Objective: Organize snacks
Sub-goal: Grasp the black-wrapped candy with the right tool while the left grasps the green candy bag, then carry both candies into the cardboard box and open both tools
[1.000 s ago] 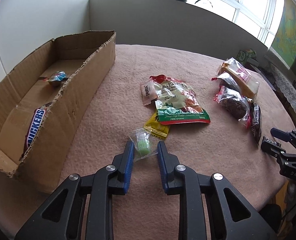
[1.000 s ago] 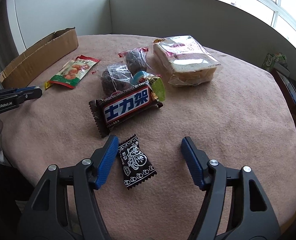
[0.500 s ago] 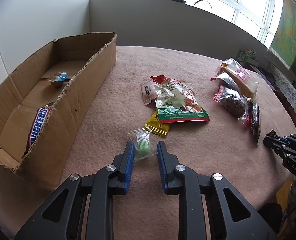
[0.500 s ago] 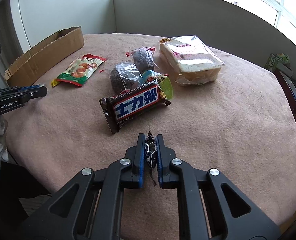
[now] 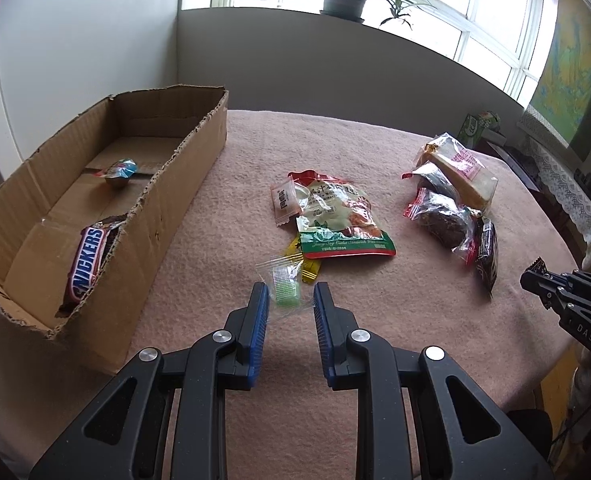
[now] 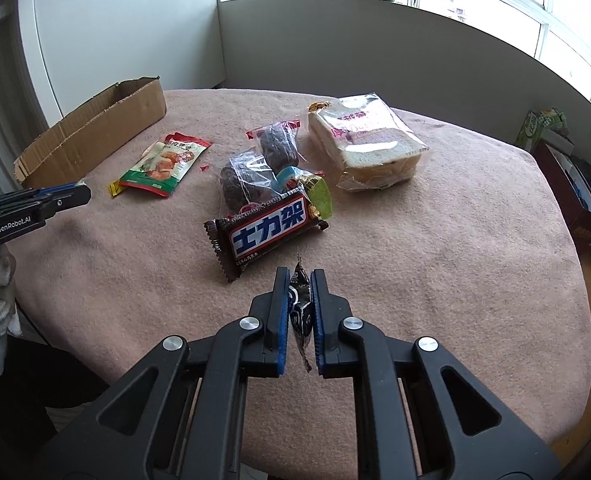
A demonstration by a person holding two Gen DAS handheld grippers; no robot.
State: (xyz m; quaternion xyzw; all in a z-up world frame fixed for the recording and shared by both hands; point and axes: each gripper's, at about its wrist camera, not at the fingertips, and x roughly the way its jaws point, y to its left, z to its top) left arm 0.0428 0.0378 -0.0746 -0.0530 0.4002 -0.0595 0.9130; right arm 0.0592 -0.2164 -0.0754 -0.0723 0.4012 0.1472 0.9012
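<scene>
My left gripper (image 5: 289, 296) is open, its blue pads either side of a small clear packet with a green candy (image 5: 284, 288) lying on the pink tablecloth. A cardboard box (image 5: 167, 184) at the left holds a Snickers bar (image 5: 87, 258) and a small foil cup (image 5: 120, 172). My right gripper (image 6: 298, 280) is shut on a small black-and-white candy packet (image 6: 299, 312), held just above the cloth. It also shows at the right edge of the left wrist view (image 5: 535, 276).
On the cloth lie a green-red snack bag (image 5: 337, 216), a yellow packet (image 5: 309, 270), a small pink sachet (image 5: 284, 203), a brown chocolate bar (image 6: 265, 230), two dark cakes in plastic (image 6: 255, 168) and bagged bread (image 6: 365, 142). The table edge is near.
The right gripper closed on the black candy packet and lifted it slightly. The left gripper stayed open around the green candy and pulled back and up a little.
</scene>
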